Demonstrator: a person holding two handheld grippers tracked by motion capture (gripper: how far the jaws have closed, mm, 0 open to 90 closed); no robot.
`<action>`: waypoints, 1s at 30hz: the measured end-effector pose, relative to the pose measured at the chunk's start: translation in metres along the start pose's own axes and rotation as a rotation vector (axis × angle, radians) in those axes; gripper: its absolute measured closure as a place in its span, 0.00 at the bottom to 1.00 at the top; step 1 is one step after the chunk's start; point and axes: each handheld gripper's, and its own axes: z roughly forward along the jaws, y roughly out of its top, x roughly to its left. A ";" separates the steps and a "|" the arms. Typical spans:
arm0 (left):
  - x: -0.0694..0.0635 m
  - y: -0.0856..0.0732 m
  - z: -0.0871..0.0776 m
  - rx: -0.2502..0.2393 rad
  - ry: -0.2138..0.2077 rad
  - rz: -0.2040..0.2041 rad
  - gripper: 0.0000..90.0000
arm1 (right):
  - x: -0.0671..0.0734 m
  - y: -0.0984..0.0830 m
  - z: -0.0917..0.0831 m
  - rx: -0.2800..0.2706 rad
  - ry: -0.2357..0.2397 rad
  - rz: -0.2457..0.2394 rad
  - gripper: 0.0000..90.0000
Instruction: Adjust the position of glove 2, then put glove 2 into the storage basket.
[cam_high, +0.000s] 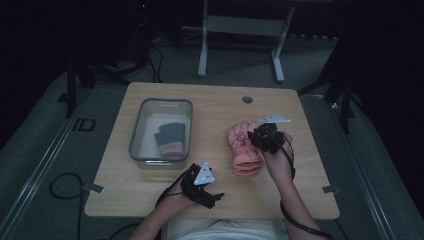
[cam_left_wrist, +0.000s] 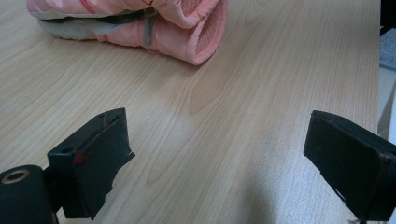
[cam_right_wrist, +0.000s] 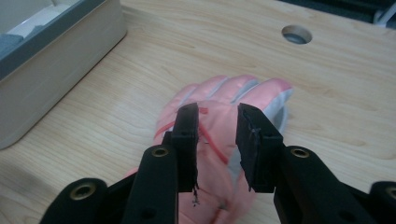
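Observation:
A pink padded glove lies flat on the wooden table, right of centre, fingers pointing away from me. My right gripper hovers just over its back. In the right gripper view the jaws stand a little apart, with the glove showing through the gap and nothing pinched. My left gripper rests near the table's front edge, pointing toward the glove's cuff. Its jaws are wide open over bare wood.
A grey-rimmed plastic bin stands on the left half of the table and holds a dark grey and pink glove. Its wall appears left of my right gripper. A round cable hole sits near the far edge.

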 end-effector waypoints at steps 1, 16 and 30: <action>0.000 0.000 0.000 -0.002 0.000 0.001 0.07 | -0.002 0.001 -0.002 -0.003 0.002 -0.005 0.76; 0.000 0.024 -0.010 -0.067 0.051 -0.044 0.08 | -0.015 -0.005 -0.012 -0.010 0.042 -0.048 0.77; 0.033 0.105 -0.003 -0.056 0.178 -0.116 0.14 | -0.026 0.007 -0.013 -0.029 0.050 -0.099 0.78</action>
